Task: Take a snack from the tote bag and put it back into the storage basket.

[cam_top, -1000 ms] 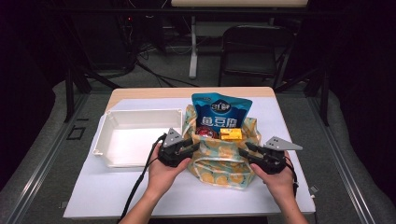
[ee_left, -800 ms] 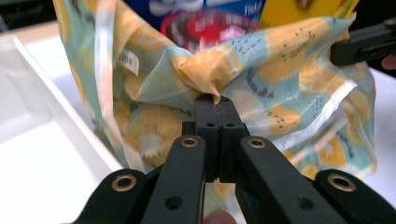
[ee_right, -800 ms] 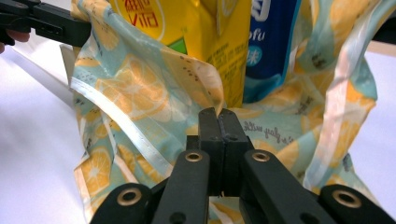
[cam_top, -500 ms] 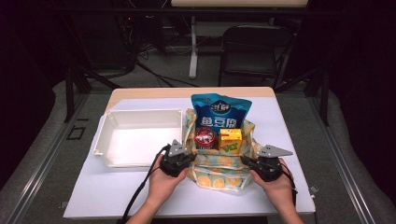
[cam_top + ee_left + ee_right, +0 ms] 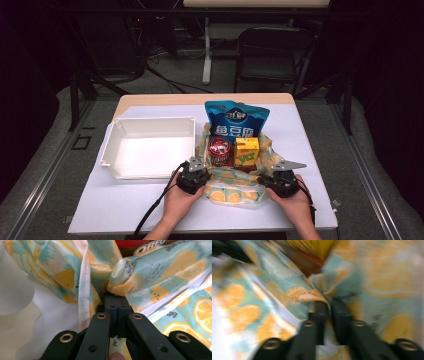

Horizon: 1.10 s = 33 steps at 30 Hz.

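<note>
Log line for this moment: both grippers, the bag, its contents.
left gripper: shut on bag | right gripper: shut on bag | lemon-print bag: open | inside: blue pouch, yellow carton, red-lidded jar

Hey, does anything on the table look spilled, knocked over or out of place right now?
Nothing stands out. The snack bag, red can and yellow carton stand upright in the lemon-print bag, and the white tray sits squarely beside it.

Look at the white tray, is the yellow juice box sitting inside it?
No, the yellow juice box stands on the lemon-print cloth beside the red-lidded can, apart from the white tray.
</note>
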### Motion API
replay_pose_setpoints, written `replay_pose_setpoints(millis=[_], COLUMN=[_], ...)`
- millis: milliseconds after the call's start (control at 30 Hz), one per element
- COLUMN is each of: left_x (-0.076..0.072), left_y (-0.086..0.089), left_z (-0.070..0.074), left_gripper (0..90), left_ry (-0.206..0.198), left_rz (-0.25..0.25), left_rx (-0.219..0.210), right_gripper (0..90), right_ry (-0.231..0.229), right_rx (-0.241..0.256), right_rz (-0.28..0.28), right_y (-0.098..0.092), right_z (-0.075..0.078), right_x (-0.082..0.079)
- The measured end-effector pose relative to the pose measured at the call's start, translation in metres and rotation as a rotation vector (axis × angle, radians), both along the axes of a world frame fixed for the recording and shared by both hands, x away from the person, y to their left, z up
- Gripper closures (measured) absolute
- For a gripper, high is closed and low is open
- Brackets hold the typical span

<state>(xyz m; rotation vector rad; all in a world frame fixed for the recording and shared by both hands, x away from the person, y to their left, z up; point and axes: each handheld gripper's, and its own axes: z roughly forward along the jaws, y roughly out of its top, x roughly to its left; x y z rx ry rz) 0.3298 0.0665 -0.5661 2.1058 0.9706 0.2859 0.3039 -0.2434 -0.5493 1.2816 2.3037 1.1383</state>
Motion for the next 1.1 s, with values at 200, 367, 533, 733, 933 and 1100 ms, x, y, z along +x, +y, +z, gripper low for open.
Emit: replay_pose_setpoints(millis=[200, 367, 533, 733, 933, 1100], left_x=[-0.001, -0.004, -0.003, -0.004, -0.009, -0.010], left_y=[0.001, 0.004, 0.006, 0.008, 0.004, 0.000], left_z=[0.000, 0.000, 0.000, 0.001, 0.006, 0.008], left_gripper=[90.0, 89.0, 87.6, 87.6, 87.3, 88.1], left_ry=[-0.014, -0.033, -0.020, -0.018, -0.036, -0.024], left_rz=[0.002, 0.004, 0.000, 0.003, 0.002, -0.008], left_rx=[-0.021, -0.047, -0.071, -0.104, -0.143, -0.146], right_gripper=[69.7, 62.4, 52.4, 49.3, 89.7, 90.0], right_ry=[-0.214, -0.243, -0.203, -0.180, -0.167, -0.138], right_rx=[0.139, 0.157, 0.058, -0.055, -0.063, -0.078], right_rz=[-0.043, -0.112, -0.133, -0.186, -0.155, -0.193], right_y=[-0.011, -0.007, 0.009, 0.022, 0.016, 0.006], right_z=[0.047, 0.055, 0.030, 0.017, 0.022, 0.021], right_x=[-0.023, -0.008, 0.002, 0.003, -0.001, 0.003])
